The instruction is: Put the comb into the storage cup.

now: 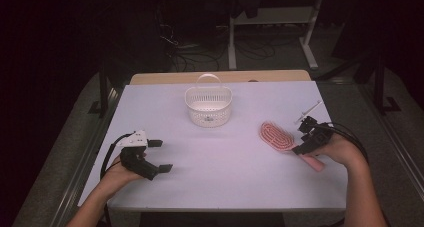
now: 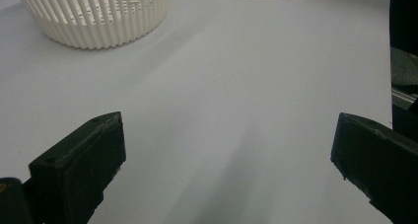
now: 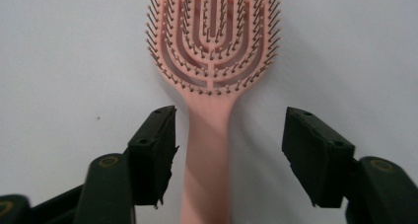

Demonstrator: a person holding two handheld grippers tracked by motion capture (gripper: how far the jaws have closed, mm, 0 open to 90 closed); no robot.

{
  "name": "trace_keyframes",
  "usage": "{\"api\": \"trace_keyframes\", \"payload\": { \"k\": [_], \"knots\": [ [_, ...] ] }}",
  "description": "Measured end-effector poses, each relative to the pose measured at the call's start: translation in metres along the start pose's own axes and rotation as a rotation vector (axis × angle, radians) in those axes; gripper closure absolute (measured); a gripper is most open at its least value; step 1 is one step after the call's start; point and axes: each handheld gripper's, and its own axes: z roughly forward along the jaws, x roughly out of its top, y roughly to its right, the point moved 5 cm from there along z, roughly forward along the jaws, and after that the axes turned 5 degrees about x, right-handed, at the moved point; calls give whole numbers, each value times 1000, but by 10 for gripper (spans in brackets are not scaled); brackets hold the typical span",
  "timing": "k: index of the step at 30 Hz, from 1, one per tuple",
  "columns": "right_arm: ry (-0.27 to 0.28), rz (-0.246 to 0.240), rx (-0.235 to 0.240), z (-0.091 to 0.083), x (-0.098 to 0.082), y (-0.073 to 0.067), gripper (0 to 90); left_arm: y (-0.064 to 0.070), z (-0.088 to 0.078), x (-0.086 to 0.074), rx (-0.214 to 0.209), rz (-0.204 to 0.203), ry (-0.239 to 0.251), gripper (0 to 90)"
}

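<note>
High view showed the pink plastic hairbrush (image 1: pixel 276 136) lying bristles-up on the white table (image 1: pixel 220 177), right of centre, handle toward the near right edge, probably so a hand on that side could take it by the handle. Right gripper (image 1: pixel 306 135) straddled that handle, its jaws part-way apart with a gap on each side, not yet pressing. Left gripper (image 1: pixel 157 156) rested near the left edge, jaws wide and empty, likely just waiting. A white slatted plastic basket (image 1: pixel 208 106) stood far centre, perhaps the brush's destination.
</note>
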Motion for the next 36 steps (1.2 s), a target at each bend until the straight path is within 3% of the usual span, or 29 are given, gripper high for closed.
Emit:
{"api": "trace_keyframes", "payload": {
  "k": [15,36],
  "knots": [
    [-44,13,52,8,-2,-4,520,0,0,0,0,1,1,1],
    [-104,1,40,18,1,-6,632,-1,-1,0,3,1,3,1]
  ]
}}
